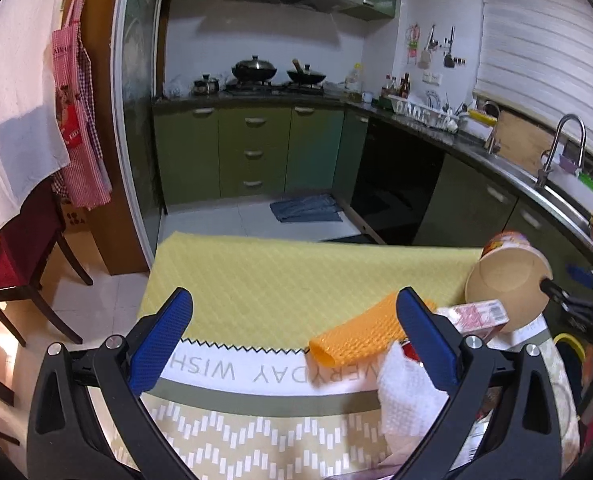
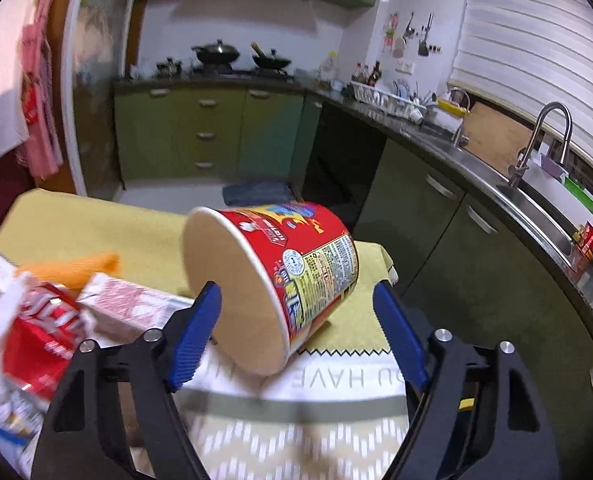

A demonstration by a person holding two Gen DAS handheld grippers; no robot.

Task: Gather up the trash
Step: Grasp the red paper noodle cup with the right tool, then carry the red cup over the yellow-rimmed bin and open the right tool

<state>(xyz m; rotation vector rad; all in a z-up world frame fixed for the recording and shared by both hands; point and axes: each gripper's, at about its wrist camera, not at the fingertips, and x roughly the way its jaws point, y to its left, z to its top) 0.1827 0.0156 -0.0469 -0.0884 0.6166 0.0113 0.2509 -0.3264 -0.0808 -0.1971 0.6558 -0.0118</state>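
Noodle cup (image 2: 272,280): a red printed paper cup lying on its side on the bench, open mouth turned toward the right wrist camera, pale inside showing; its far end rests over the yellow mat, its rim over the white band of the cloth.
Right gripper (image 2: 296,332): jaws wide apart, one blue pad overlapping the cup's rim on the left, the other clear of the cup on the right; whether the left pad touches the rim cannot be told. Nothing is clamped.
Pink carton (image 2: 128,304): lies flat just left of the cup, near its rim.
Red packet (image 2: 44,340): crumpled, left of the carton, blurred; white tissue lies around it.
Orange mesh sleeve (image 1: 356,332): a tube lying on the yellow mat, its open end toward the left wrist camera, partly behind the left gripper's right pad.
White paper towel (image 1: 408,400): crumpled, just beside the sleeve, on the printed cloth.
Left gripper (image 1: 292,340): jaws wide open, holding nothing; it hangs over the cloth's near edge.
Yellow mat (image 1: 276,280): quilted, spread across the far part of the bench.
Printed cloth (image 1: 256,432): green and white pattern with a lettered white band, covering the near part of the bench (image 2: 360,312).
Background: green kitchen cabinets (image 1: 252,152), a stove with pans, a sink with faucet (image 2: 536,140) on the right.
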